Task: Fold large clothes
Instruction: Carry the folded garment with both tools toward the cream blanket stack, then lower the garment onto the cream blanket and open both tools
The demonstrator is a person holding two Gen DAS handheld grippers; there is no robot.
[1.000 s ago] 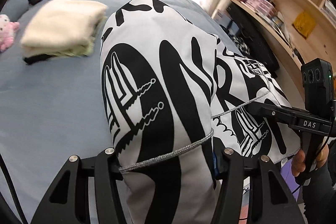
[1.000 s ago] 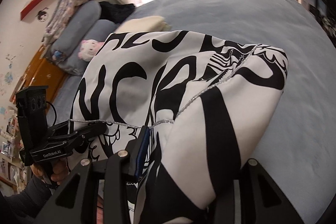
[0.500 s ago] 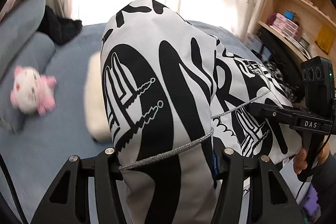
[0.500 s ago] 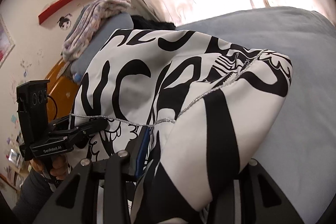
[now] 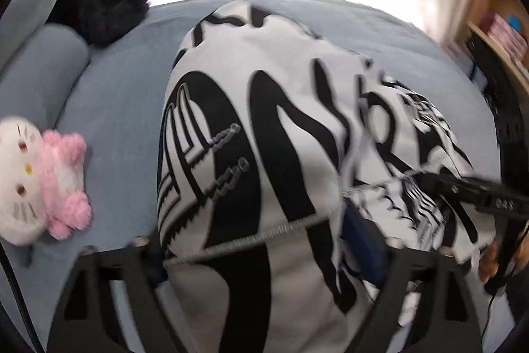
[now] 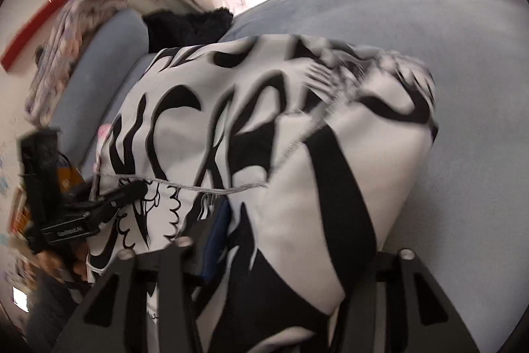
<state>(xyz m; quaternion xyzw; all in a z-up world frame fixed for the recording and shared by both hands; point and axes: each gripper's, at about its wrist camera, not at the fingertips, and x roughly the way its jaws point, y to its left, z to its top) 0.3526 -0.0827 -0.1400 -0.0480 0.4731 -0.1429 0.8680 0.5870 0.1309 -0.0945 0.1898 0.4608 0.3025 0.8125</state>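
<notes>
**mossy_k:** ok so what's what here? biggest thing first pls

**dregs42:** biggest is the blue-grey bed [image 5: 125,108], it fills most of both wrist views. i'll place everything off that. the black and white printed garment [image 5: 264,134] is bunched up in a big mound over the middle of the bed, with a thin silver trim line running across it. both shots are a bit motion-blurred btw

**mossy_k:** and the tongs?

**dregs42:** left gripper [image 5: 264,250] is at the near edge of the bed, fingers clamped in on a fat fold of the garment, cloth bulging up between them. right gripper [image 6: 284,257] is the same deal, closed down on its own thick wad of the garment. in the left wrist view you can also see the right one off toward the shelf side of the bed, nose pinched on the trim edge.

**mossy_k:** other stuff?

**dregs42:** grey bolster pillow [image 5: 36,68] along the head end of the bed, with a folded pale patterned blanket [image 6: 76,32] stacked on top of it. black fluffy thing [image 5: 99,19] sits on the bed by the window end of the pillow. wooden bookshelf [image 5: 496,32] stands off the far side of the bed. smallest is a white and pink cat plush [image 5: 36,181] lying on the bed just beside the pillow, well clear of the garment.
</notes>
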